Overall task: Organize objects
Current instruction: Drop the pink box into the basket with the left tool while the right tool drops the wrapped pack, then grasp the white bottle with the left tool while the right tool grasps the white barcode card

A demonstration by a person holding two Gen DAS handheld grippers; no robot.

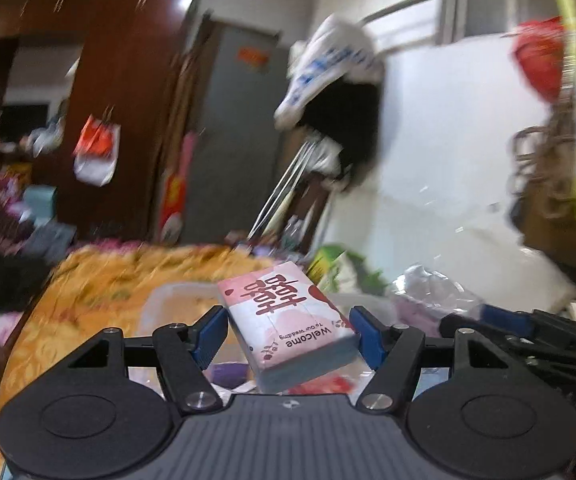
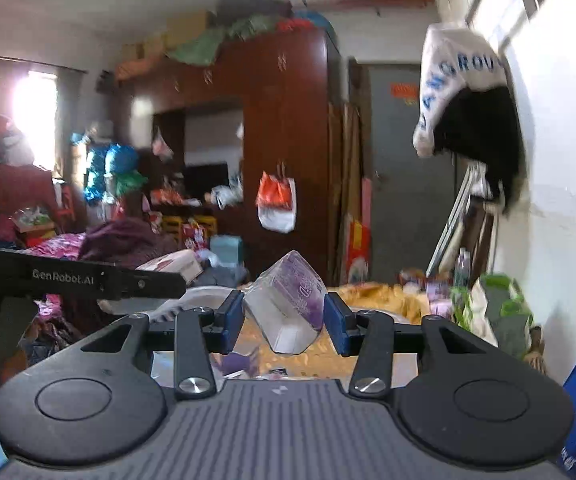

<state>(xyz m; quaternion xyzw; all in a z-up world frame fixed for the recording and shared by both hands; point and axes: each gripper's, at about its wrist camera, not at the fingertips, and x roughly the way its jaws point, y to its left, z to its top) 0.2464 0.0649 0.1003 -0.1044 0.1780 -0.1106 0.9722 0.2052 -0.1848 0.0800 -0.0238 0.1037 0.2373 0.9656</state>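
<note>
My left gripper point(image 1: 288, 334) is shut on a pink tissue pack point(image 1: 288, 320) printed "Welcome To our Wedding" and holds it tilted above a clear plastic bin point(image 1: 176, 304). My right gripper point(image 2: 284, 320) is shut on a purple and white tissue pack point(image 2: 288, 300), held tilted in the air over the yellow floral bedspread point(image 2: 368, 296). The right gripper also shows at the right edge of the left wrist view point(image 1: 528, 332). The left gripper shows at the left of the right wrist view point(image 2: 88, 280), with the pink pack point(image 2: 172, 266) at its tip.
A yellow floral bedspread point(image 1: 100, 280) covers the surface below. Crumpled clear plastic point(image 1: 432, 284) and green bags point(image 2: 500, 304) lie against the white wall on the right. A dark wooden wardrobe point(image 2: 284, 140), a grey door point(image 2: 404, 184) and hanging bags stand behind.
</note>
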